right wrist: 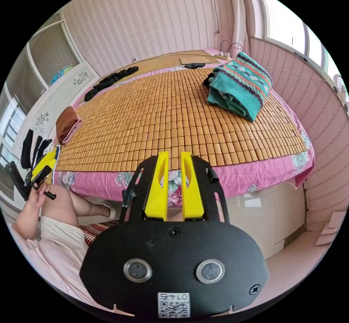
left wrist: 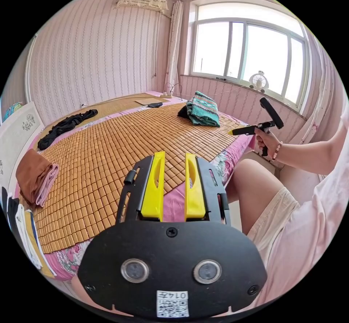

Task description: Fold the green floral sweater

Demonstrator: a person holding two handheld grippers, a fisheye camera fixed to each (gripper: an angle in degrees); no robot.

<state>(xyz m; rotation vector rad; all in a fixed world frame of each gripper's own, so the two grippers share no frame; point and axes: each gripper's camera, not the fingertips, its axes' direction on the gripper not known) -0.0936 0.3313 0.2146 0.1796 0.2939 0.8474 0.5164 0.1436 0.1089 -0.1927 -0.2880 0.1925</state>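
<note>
The green patterned sweater (left wrist: 203,108) (right wrist: 240,85) lies folded in a bundle on the bamboo mat (left wrist: 109,156) (right wrist: 163,119), near the bed's window-side edge. A dark item (left wrist: 183,111) pokes out beside it. My left gripper (left wrist: 175,154) hovers over the bed's near edge, jaws a small gap apart with nothing between them. My right gripper (right wrist: 175,153) hangs off the bed's side, jaws narrowly apart and empty. Both are well short of the sweater. The right gripper (left wrist: 232,132) also appears in a hand by the bed corner. The left gripper (right wrist: 45,163) appears far left in a hand.
A black garment (left wrist: 65,126) (right wrist: 111,77) lies at the mat's far corner. A folded brown and pink cloth (left wrist: 34,176) (right wrist: 68,123) sits by the headboard side. The person's bare knee (left wrist: 254,188) is next to the bed. A small fan (left wrist: 259,81) stands on the sill.
</note>
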